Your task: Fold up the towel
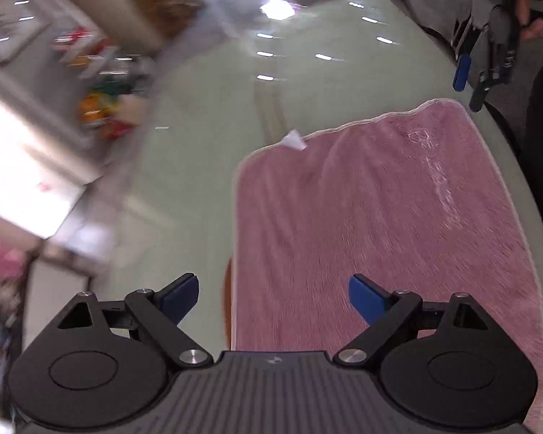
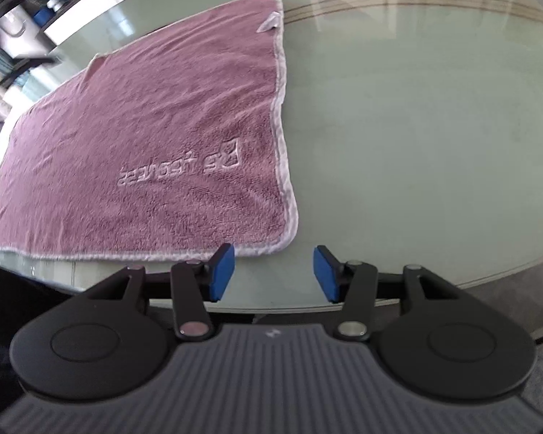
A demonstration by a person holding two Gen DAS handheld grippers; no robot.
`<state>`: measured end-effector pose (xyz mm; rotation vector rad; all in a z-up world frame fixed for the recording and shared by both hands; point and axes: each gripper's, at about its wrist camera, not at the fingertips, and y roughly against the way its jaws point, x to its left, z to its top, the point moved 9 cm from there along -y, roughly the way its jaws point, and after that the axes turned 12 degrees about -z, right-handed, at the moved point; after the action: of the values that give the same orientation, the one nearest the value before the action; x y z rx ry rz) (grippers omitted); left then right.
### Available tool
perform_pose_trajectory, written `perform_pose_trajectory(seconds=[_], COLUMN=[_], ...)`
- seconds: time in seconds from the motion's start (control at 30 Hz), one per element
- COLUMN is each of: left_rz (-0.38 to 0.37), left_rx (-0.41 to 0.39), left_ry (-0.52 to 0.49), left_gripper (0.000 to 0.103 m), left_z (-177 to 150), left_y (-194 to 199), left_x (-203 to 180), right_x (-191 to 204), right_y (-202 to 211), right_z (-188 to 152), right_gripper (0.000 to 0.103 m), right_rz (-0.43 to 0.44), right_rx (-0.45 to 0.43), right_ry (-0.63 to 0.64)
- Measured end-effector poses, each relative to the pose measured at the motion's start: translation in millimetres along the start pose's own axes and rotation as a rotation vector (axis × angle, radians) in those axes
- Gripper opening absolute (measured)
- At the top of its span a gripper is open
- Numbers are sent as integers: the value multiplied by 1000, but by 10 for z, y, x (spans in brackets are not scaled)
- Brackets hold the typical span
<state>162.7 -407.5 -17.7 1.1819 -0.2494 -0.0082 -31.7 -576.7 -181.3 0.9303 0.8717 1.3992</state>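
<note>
Lying flat on the pale green glass counter (image 2: 416, 115), the pink towel (image 2: 155, 133) fills the left half of the right wrist view. Its long axis runs from the lower left of that frame up toward the upper middle, where a far corner carries a small white tag (image 2: 269, 23). A pale trim edges the cloth, and embossed lettering (image 2: 179, 166) sits near the lower right corner, reading upside down from this side. The near edge of the towel lies along the counter's rim at the bottom of the cloth.

The right gripper (image 2: 273, 271) has its blue pads apart with nothing between them; the towel's near right corner lies just past the left pad, and whether it touches I cannot tell.

In the left wrist view, which is blurred, the towel (image 1: 380, 224) covers the right half of the frame, its long axis running from the bottom up toward the upper right, with the tag (image 1: 293, 141) at its upper left corner. The left gripper (image 1: 273, 298) stands wide open over the towel's left edge, holding nothing. The right gripper (image 1: 470, 83) shows in the upper right, just beyond the towel's far corner, with a hand (image 1: 534, 25) behind it.
</note>
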Motion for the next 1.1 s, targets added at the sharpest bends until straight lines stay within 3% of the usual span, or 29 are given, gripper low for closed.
perform_pose_trajectory(seconds=[0.13,0.23,0.33,0.4,0.57,0.83,1.03,1.1], left_rz=[-163,-219,-224,-187,-194,-209,-222,-223], left_rx=[45,74,112,146,179,192,209,216], left_ry=[-31,-57,-108,-177,-252,-293,-269,-275], left_gripper=[91,90,90,90,90,91,93,94], left_z=[382,641,807,904,1008,1014,625,424], left_y=[-535,-943,-1246,-1459,-1705,-1808,-1457,-1270], left_x=[394,688,799,793,605,151,-344,-558], right_x=[-47,-106,-106,-68,41,135,413,583], right_y=[48,59,48,43,-7,163,388,449], right_z=[114,226,296,323,340,354,372,339], right_gripper=[48,50,54,54,58,67,86,87], right_rz=[-22,-91,-111,-104,-92,-107,-144,-144], right_rx=[-11,-39,-50,-54,-44,-60,-91,-103], right_ry=[37,53,56,59,66,-36,-103,-97])
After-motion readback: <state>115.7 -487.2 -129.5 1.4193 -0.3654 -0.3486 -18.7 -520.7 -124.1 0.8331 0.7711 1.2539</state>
